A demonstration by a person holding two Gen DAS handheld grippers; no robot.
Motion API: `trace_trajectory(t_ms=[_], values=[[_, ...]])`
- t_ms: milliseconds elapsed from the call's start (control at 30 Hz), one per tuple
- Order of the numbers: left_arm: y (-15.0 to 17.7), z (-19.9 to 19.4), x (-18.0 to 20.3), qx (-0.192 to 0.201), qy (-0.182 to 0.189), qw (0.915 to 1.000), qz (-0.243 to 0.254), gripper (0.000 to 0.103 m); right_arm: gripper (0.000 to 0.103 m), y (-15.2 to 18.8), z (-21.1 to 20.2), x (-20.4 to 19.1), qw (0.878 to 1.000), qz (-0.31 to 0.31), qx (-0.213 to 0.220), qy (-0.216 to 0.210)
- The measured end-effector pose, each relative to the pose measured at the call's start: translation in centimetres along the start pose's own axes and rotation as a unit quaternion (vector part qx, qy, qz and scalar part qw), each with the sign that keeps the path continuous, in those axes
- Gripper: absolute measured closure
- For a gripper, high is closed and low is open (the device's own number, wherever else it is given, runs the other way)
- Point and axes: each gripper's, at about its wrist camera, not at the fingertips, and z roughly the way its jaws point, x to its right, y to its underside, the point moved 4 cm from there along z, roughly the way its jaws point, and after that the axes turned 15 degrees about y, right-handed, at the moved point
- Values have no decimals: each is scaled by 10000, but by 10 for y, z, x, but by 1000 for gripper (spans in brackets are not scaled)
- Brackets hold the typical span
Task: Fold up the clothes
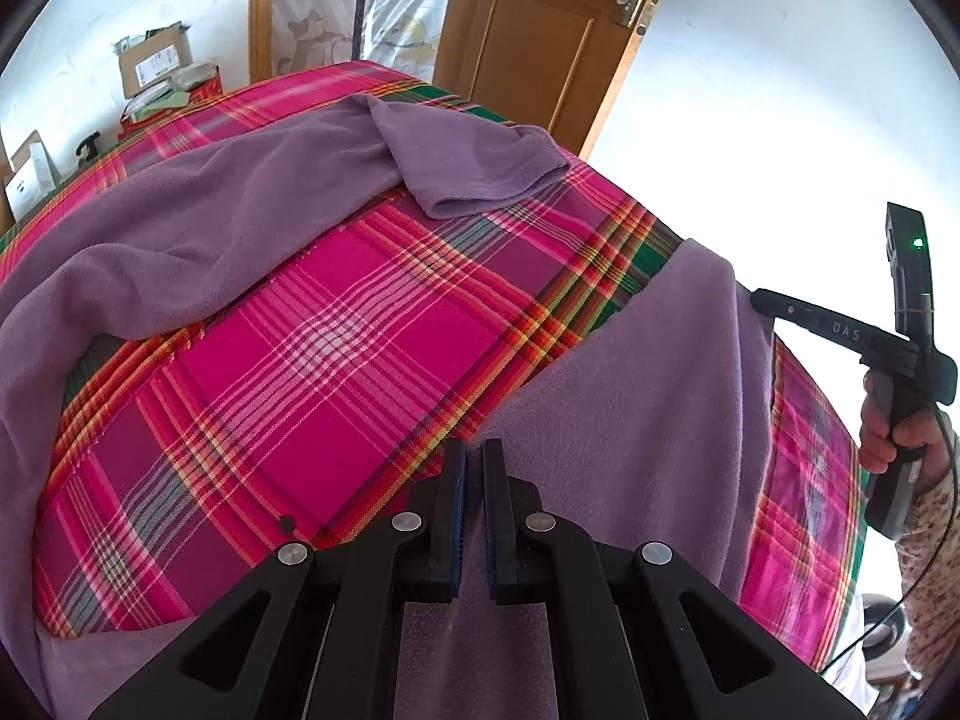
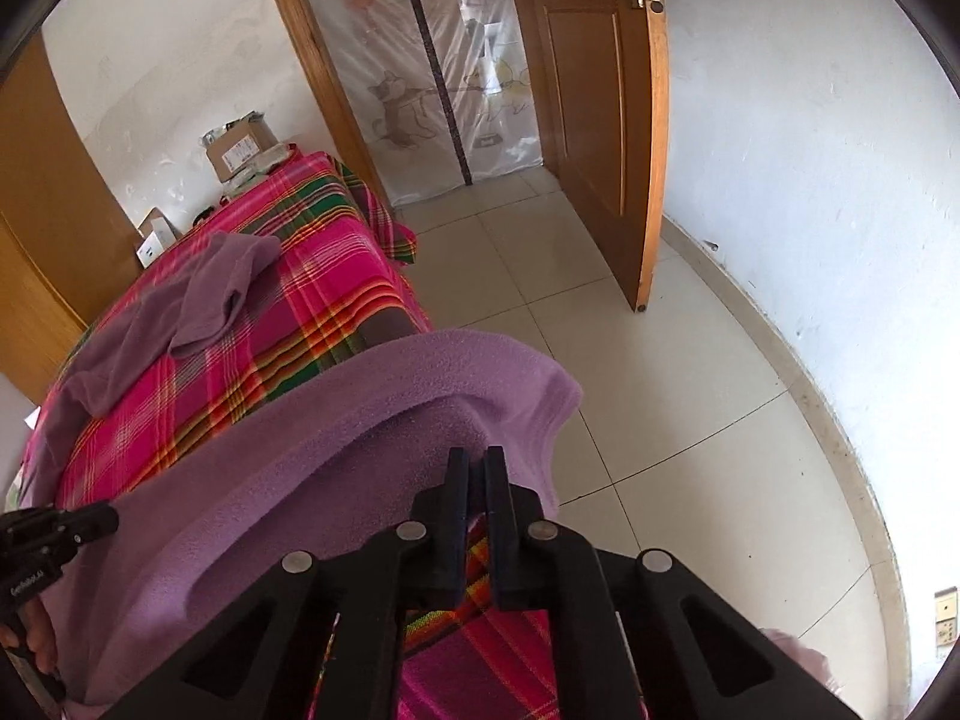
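both claws clenched; left gripper [image 1: 474, 456] pinches the purple garment [image 1: 630, 396]; right gripper [image 2: 477, 462] nips its near edge over the plaid bedspread [image 1: 336, 324].

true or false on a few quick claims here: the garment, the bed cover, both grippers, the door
1. The garment is purple fleece. True.
2. The bed cover is plain white. False: it is pink plaid with green and orange bands.
3. The left gripper is shut on the garment's edge. True.
4. The right gripper hangs wide open above the floor. False: it is shut on the garment.
5. The wooden door is closed. False: it stands open.
6. Cardboard boxes sit at the bed's far end. True.
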Motion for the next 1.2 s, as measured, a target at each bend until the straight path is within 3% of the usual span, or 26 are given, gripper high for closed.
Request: trace_trajectory(t_ms=[333, 667, 800, 1033, 1200], values=[[0, 1, 0, -12, 21, 10000, -43, 97, 100, -5, -25, 33, 9993, 215, 187, 251], [4, -3, 2, -130, -76, 9999, 35, 91, 99, 13, -7, 33, 9987, 190, -121, 462], [15, -19, -1, -138, -244, 9996, 35, 85, 99, 17, -7, 28, 9982, 152, -125, 558], [49, -69, -5, 161, -390, 9991, -42, 84, 97, 25, -31, 25, 9984, 213, 26, 521], [87, -100, -8, 137, -550, 9981, -225, 81, 97, 30, -62, -14, 9995, -163, 274, 16]])
